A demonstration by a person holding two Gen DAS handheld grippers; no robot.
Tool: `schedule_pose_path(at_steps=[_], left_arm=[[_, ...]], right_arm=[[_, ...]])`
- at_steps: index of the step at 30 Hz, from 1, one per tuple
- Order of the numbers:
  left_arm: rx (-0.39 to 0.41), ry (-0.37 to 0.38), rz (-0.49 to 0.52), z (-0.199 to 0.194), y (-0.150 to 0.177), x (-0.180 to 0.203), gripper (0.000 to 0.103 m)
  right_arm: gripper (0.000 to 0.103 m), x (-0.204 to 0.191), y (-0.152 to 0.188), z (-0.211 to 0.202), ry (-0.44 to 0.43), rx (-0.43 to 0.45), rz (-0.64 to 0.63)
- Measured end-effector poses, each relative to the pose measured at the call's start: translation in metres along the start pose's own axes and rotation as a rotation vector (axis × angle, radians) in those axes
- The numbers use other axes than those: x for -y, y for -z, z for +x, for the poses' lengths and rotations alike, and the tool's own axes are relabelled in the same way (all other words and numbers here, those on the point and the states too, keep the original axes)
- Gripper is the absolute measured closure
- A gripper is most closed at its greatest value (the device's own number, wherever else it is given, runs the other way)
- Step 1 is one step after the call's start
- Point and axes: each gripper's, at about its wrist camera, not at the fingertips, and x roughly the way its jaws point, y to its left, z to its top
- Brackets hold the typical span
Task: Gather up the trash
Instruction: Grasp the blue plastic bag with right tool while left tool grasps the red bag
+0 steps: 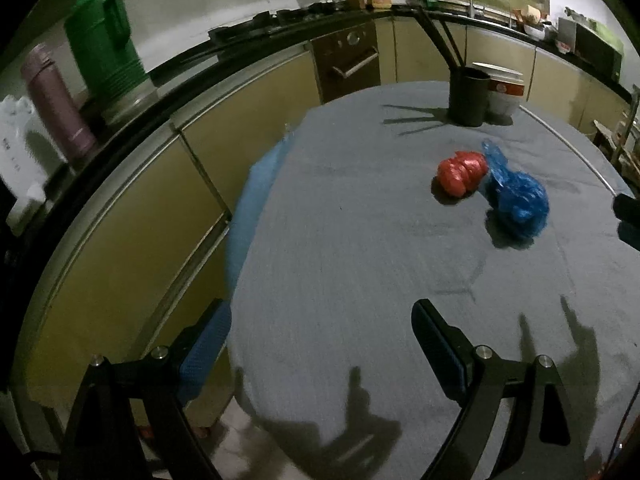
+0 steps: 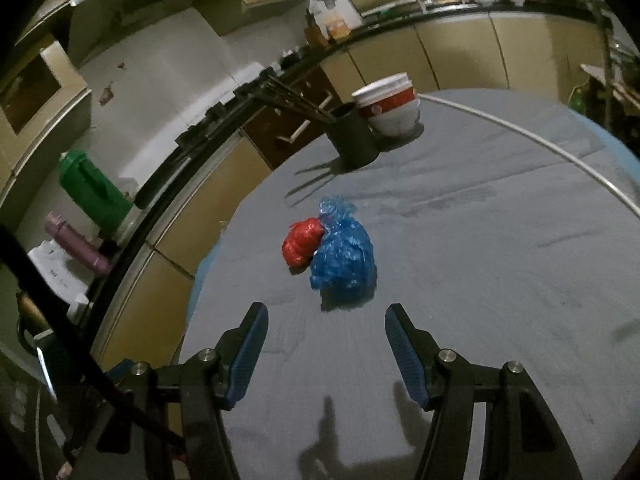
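Observation:
A crumpled red plastic bag [image 1: 462, 174] and a crumpled blue plastic bag [image 1: 516, 196] lie touching each other on the grey tablecloth [image 1: 360, 248]. My left gripper [image 1: 320, 320] is open and empty near the table's left front edge, well short of them. In the right wrist view the red bag [image 2: 302, 242] lies left of the blue bag [image 2: 344, 258]. My right gripper [image 2: 326, 320] is open and empty just in front of the blue bag. The right gripper's tip shows at the left view's right edge [image 1: 628, 216].
A black utensil holder [image 1: 468, 96] with sticks and a white-and-red bowl stack [image 1: 504, 94] stand at the table's far end. Kitchen cabinets [image 1: 132, 240] run along the left, with a green jug [image 1: 106, 52] and a pink flask [image 1: 56, 104] on the counter.

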Motion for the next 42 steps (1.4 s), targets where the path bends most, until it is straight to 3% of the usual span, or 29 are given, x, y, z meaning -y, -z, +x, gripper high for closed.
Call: schedule_pose_path(at_steps=[7, 13, 19, 22, 31, 34, 42], left_arm=[[0.008, -0.021, 0.041, 0.02, -0.025, -0.001, 0.011], [-0.005, -0.023, 0.052, 0.035, -0.039, 0.0, 0.011], [0.013, 0.044, 0.088, 0.059, -0.065, 0.011, 0.011], [0.016, 0.12, 0.086, 0.077, -0.086, 0.02, 0.011], [0.028, 0.321, 0.085, 0.11, -0.133, 0.075, 0.011], [-0.002, 0.386, 0.119, 0.122, -0.14, 0.099, 0.011], [-0.07, 0.417, 0.188, 0.152, -0.136, 0.123, 0.012]], right_arm=[[0.038, 0.008, -0.034, 0.073, 0.003, -0.075, 0.067], [0.038, 0.015, -0.044, 0.127, 0.011, -0.146, 0.128], [0.039, 0.02, -0.035, 0.155, 0.019, -0.168, 0.147], [0.049, 0.023, -0.032, 0.151, -0.002, -0.143, 0.123], [0.05, 0.044, -0.026, 0.086, 0.011, -0.024, 0.069], [0.05, 0.055, -0.016, 0.059, 0.025, 0.006, 0.054], [0.05, 0.079, 0.023, 0.001, 0.045, 0.04, 0.065]])
